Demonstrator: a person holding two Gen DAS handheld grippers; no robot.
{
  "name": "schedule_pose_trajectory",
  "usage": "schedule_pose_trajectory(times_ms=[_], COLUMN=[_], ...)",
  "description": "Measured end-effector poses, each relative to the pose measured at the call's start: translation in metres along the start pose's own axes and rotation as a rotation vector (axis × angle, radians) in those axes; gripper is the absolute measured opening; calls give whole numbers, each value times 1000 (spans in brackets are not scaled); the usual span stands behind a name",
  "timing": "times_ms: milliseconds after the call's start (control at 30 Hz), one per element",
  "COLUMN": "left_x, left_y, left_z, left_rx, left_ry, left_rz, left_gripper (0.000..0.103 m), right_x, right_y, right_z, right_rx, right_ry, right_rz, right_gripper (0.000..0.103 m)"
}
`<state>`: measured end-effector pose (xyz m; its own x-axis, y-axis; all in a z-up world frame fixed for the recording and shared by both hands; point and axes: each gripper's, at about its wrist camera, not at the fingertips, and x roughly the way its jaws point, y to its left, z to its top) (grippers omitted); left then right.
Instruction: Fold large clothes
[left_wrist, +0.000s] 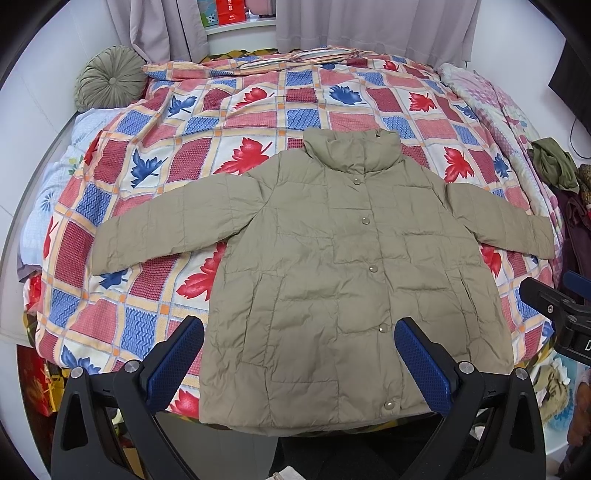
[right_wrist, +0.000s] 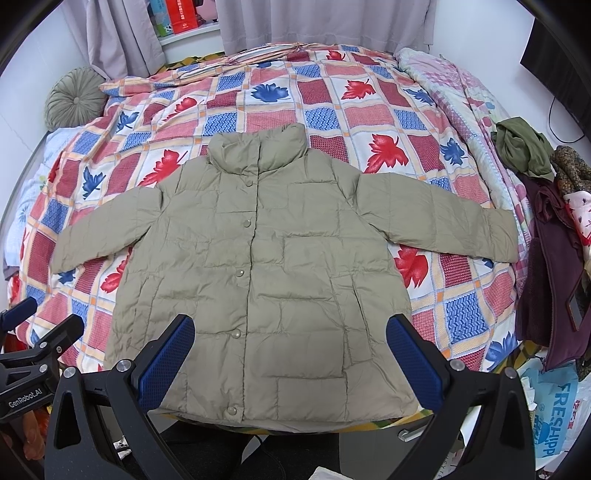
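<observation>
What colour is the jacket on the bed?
Khaki beige jacket, clearest in the right wrist view.

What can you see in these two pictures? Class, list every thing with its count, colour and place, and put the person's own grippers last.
jacket: one, khaki, quilted, snapped shut, spread flat front-up on the bed, sleeves out, hem at the near edge.
bedspread: one, red, blue and white checks with leaves, covering the bed.
round cushion: one, grey-green, far left corner of the bed.
pile of clothes: several, olive, maroon and patterned, right side of the bed.
curtains: grey, behind the bed.
plastic bag: one, blue and white, floor at near right.
left gripper: one, black with blue pads, open, over the jacket hem.
right gripper: one, same colours, open, over the hem.
</observation>
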<state>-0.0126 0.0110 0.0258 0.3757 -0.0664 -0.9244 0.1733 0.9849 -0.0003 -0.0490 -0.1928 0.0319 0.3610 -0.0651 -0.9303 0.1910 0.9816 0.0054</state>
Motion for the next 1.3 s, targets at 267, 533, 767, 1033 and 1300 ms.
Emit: schedule_pose_trajectory(times_ms=[267, 533, 767, 1033, 1300], left_x=[0, 1, 12, 31, 73], left_y=[1, 2, 11, 52, 130], left_z=[0, 1, 1, 1, -5], left_rx=[0, -2, -25, -131, -263], left_ry=[1, 5, 34, 67, 96], left_rz=[-1, -8, -35, -75, -48], left_gripper=[103, 103, 103, 103, 103], right_x=[-1, 0, 0, 6, 49], right_y=[2, 2, 3, 11, 29], right_z=[1, 1, 2, 2, 5], right_rx=[1, 1, 4, 34, 55], right_ry=[0, 3, 5, 31, 106], right_rz=[0, 0, 1, 17, 78], right_gripper=[103, 103, 103, 103, 103])
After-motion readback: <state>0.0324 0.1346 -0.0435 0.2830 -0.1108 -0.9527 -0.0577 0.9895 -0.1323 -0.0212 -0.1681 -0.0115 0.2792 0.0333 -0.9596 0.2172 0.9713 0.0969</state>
